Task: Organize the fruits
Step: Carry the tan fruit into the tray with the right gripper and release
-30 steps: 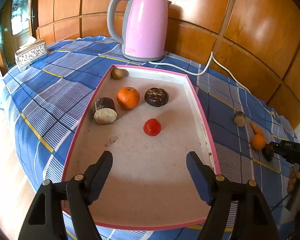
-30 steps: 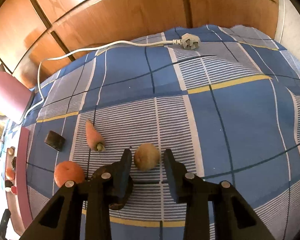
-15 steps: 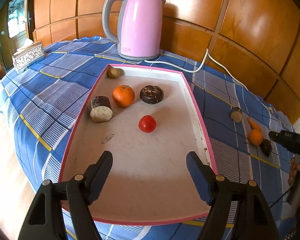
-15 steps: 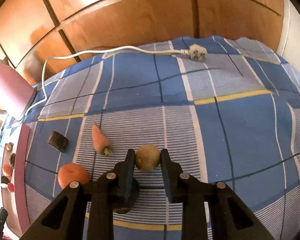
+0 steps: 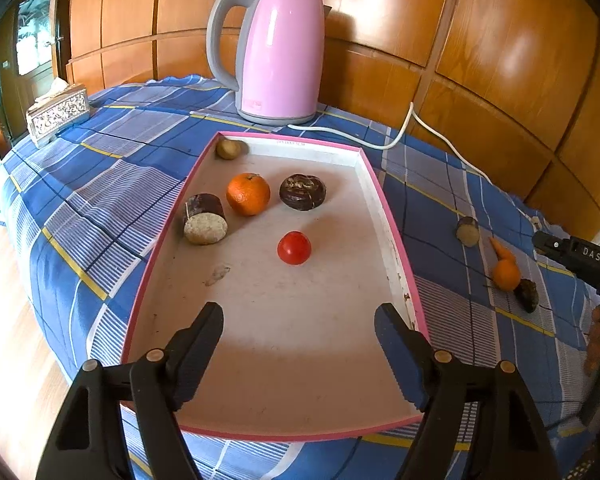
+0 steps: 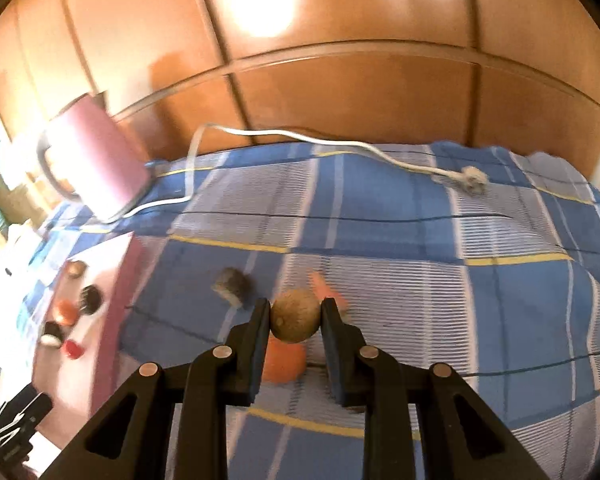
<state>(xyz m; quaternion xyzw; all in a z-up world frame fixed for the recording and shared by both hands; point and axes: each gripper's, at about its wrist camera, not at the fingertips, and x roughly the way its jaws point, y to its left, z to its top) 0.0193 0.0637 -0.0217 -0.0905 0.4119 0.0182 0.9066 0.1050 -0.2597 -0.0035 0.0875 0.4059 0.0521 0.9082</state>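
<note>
The right gripper [image 6: 295, 322] is clenched on a small round brown fruit [image 6: 295, 315], which sits pinched between its two pads and is carried clear of the blue checked cloth [image 6: 420, 240]; the view is smeared with motion. Just behind and below those jaws lie an orange [image 6: 284, 362], a carrot [image 6: 327, 289] and, a little off to the left, a dark cut piece [image 6: 232, 285], all on the cloth and not yet gathered. Further left is the pink-rimmed tray [image 5: 392, 236]. The left gripper [image 5: 300, 344] hangs released and empty over the tray's near end, jaws wide apart. Ahead of it five pieces already rest inside: an orange, a red tomato [image 5: 294, 248], two dark pieces and a small brown one in the far corner. By my reckoning the sorting is over half done, with the held fruit and about four loose pieces left.
</note>
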